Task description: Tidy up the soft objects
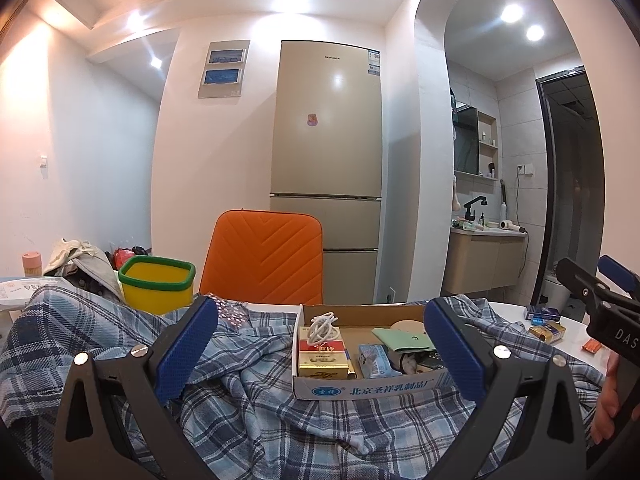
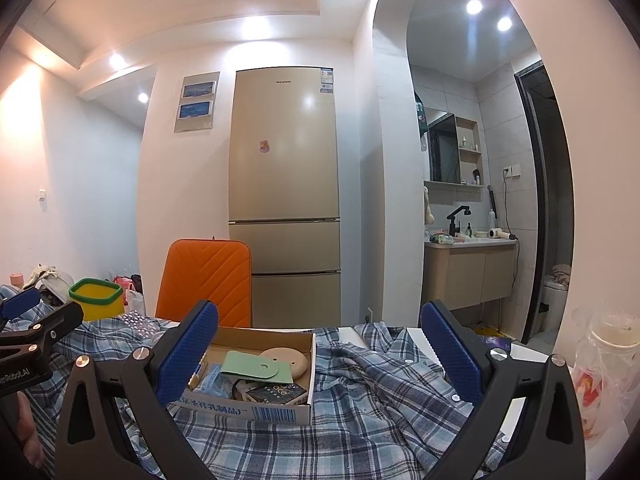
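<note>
Behind the table stand one orange chair [image 1: 262, 258] and one fridge [image 1: 326, 160]. From the left: one yellow bin [image 1: 157, 285], one plaid shirt [image 1: 256, 412] sprawled crumpled and unfolded over the tabletop, one cardboard box [image 1: 362, 354] of odds and ends resting on it. Folding is evidently left undone. Left gripper [image 1: 320, 354] and right gripper [image 2: 320, 354] both hover over the shirt, fingers wide apart, empty.

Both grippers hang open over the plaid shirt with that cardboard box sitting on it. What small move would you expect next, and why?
Probably lifting the cardboard box aside. It rests on the crumpled plaid shirt, pinning the fabric, and both the left gripper and right gripper are open and hold nothing. This is only a guess; a corner grab could come instead.
</note>
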